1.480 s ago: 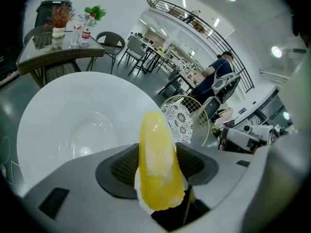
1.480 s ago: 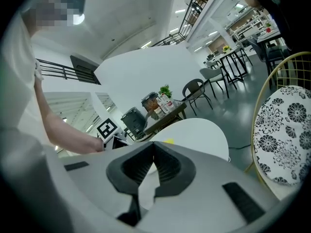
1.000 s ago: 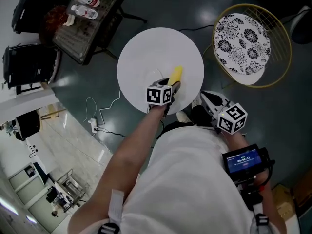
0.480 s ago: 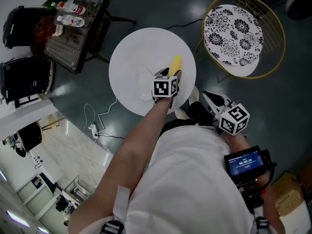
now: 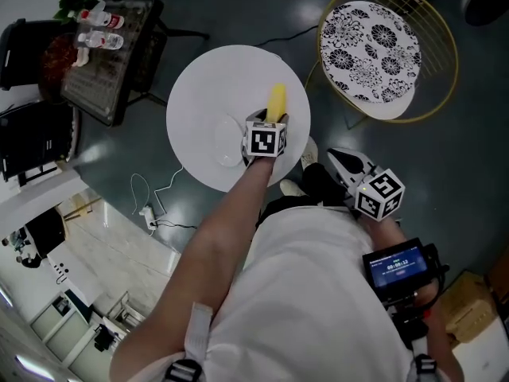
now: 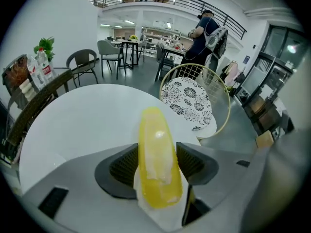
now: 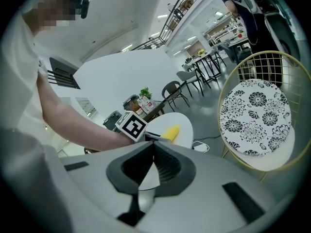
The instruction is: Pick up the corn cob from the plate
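The left claw (image 6: 157,148) stands fairly wide, with both ribbed pads (image 6: 124,166) pressed against the sides of the yellow corn cob (image 6: 155,159). The cob runs lengthwise through the gap, its far tip poking out past the claw's tips and its near end back between the jaws. I cannot tell whether it is clear of the surface.

In the head view this claw sits at the frame's centre, over the right half of the round white surface (image 5: 203,78). The plate (image 5: 225,143), faint white on white, lies just left of the claw, and the cob points toward the top of the frame, off the plate.

The right claw (image 7: 153,142) has its tips closed together, nothing between them. In the head view it is at the lower right, off the surface and close to the person's body. A gold wire chair (image 5: 374,50) with a patterned cushion fills the upper right.
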### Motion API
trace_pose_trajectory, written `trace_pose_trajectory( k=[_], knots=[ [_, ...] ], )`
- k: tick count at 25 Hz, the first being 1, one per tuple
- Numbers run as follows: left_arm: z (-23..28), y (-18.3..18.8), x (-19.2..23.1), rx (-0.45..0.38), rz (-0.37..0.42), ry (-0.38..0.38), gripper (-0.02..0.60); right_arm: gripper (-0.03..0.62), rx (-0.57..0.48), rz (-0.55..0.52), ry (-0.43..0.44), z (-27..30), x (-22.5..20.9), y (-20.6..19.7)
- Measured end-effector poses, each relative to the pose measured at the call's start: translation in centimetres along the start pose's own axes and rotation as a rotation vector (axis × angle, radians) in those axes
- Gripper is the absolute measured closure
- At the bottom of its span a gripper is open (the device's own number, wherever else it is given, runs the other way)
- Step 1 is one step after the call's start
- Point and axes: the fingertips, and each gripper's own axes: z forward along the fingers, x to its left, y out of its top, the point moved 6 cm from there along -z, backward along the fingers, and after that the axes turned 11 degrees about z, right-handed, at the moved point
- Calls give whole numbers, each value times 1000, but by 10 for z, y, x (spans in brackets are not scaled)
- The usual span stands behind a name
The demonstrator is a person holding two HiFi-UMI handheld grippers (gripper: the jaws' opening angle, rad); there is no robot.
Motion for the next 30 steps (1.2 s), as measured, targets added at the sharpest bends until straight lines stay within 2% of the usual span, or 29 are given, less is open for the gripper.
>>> trace_pose_trajectory(
  k=[11, 13, 16, 23, 30],
  knots=[
    [-5, 3, 9, 11, 109, -11, 331, 586, 11, -34, 18, 18, 7, 13],
    [-3, 1, 9, 15, 114, -15, 293, 586, 18, -37, 23, 22, 5, 14],
    [-4, 1, 16, 2, 109, -20, 251, 586, 25, -43, 37, 32, 4, 18],
    [-26, 1, 7, -62, 107, -40, 250, 586, 50, -48, 53, 26, 7, 14],
    [-60, -1, 12, -195, 2, -60, 252, 586, 90, -81, 95, 49, 13, 21]
  ],
)
